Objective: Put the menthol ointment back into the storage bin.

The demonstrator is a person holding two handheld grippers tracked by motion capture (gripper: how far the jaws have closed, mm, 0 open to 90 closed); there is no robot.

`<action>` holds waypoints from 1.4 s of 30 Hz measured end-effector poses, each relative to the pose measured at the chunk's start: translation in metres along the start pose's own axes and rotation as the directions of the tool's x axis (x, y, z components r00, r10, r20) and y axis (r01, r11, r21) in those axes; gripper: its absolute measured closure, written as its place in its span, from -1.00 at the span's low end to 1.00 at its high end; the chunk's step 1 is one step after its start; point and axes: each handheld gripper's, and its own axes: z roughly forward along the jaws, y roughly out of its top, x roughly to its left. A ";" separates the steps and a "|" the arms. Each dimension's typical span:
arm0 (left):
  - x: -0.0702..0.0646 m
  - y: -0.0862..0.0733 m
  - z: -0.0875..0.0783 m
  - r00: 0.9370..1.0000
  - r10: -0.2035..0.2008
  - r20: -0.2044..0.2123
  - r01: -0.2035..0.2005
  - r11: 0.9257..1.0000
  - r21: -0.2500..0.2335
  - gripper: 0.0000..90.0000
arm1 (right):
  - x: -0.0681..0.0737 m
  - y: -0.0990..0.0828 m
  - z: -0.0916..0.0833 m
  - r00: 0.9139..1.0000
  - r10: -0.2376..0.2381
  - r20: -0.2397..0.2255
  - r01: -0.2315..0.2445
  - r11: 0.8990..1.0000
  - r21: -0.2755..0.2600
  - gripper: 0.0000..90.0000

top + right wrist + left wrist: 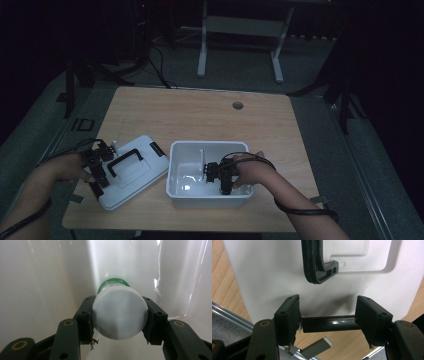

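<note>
A white lid with a black handle lies on the wooden table, left of a white bin. My left gripper is at the lid's near-left edge. In the left gripper view it is shut on a black clip bar, which spans from one pad to the other below the lid and its handle. My right gripper reaches down inside the bin. It is shut on a white bottle whose green cap points at the bin's white wall.
A second black clip sits on the lid's far edge. A thin white divider stands in the bin. Clear film lines the bin wall. The table has a round hole near its far edge. White frame legs stand on the floor beyond.
</note>
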 end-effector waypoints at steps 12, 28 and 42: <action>0.000 0.001 0.000 1.000 0.003 -0.001 -0.003 1.000 0.002 -0.18 | -0.004 0.003 0.006 1.000 0.013 -0.008 -0.013 1.000 -0.003 0.11; 0.000 0.001 -0.002 1.000 0.000 -0.003 0.000 1.000 0.004 -0.19 | -0.006 -0.005 -0.027 1.000 0.022 -0.014 -0.023 0.999 -0.050 -0.02; -0.001 0.002 -0.005 1.000 -0.001 0.005 0.001 1.000 0.009 -0.18 | -0.001 -0.030 -0.070 1.000 0.001 -0.004 -0.001 0.987 -0.162 -0.10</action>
